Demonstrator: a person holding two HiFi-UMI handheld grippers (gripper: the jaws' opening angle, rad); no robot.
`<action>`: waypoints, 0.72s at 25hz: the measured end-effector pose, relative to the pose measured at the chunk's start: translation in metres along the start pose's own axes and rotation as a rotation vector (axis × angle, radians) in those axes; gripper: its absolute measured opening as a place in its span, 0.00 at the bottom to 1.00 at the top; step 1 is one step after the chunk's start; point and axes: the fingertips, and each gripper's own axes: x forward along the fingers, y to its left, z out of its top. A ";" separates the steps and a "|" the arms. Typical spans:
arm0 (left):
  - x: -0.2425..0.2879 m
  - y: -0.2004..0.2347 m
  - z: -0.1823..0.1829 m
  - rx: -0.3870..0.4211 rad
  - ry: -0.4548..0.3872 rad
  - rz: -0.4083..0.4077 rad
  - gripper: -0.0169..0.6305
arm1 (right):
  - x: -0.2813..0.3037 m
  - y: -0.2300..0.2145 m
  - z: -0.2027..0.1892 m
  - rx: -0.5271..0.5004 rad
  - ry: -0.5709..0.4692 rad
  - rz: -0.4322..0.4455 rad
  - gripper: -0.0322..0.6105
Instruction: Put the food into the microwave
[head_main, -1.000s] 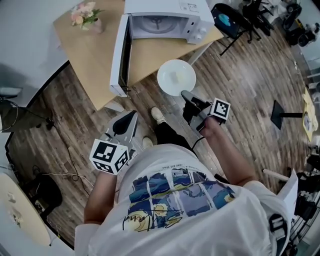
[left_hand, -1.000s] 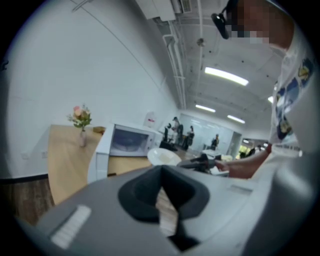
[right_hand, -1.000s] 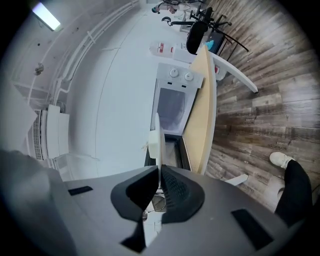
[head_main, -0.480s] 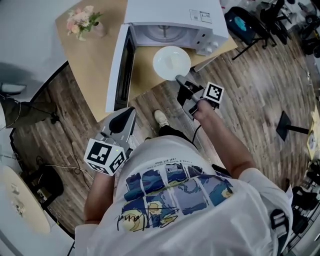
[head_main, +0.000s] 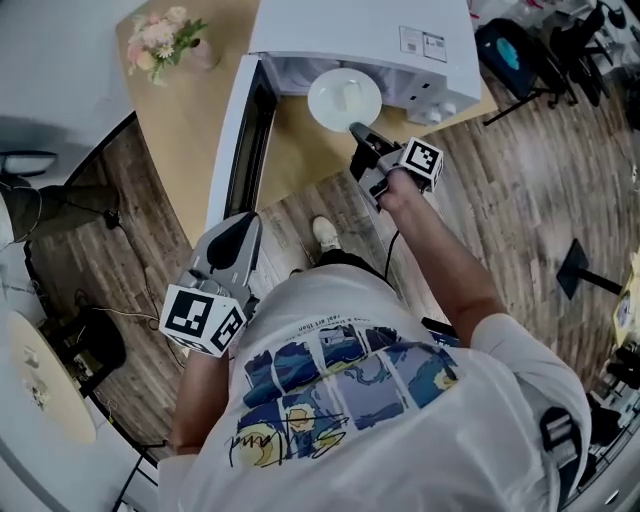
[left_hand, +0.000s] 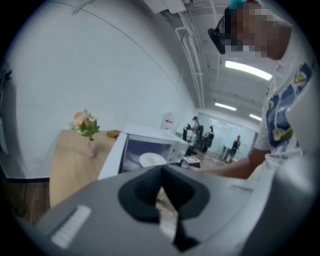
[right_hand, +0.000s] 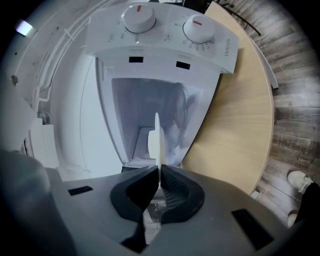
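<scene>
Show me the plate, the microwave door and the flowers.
plate (head_main: 324, 102), head view, bare surface left of centre.
microwave door (head_main: 230, 150), head view, white frame of the open door.
flowers (head_main: 158, 36), head view, the blossoms.

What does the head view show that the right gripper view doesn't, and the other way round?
Only the head view shows the person, the flowers and the left tool. Only the right gripper view looks straight into the oven chamber and shows the red marks on the two dials. Both show the microwave, the plate pinched by the right tool, the table and the wooden floor.
</scene>
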 end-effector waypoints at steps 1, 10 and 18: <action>0.001 0.003 0.001 -0.005 0.001 0.013 0.03 | 0.006 -0.003 0.004 0.008 -0.001 -0.001 0.07; 0.009 0.019 0.001 -0.040 0.008 0.101 0.03 | 0.050 -0.023 0.037 0.042 -0.013 -0.004 0.07; 0.006 0.029 0.012 -0.039 -0.002 0.157 0.03 | 0.078 -0.029 0.053 0.086 -0.041 -0.006 0.07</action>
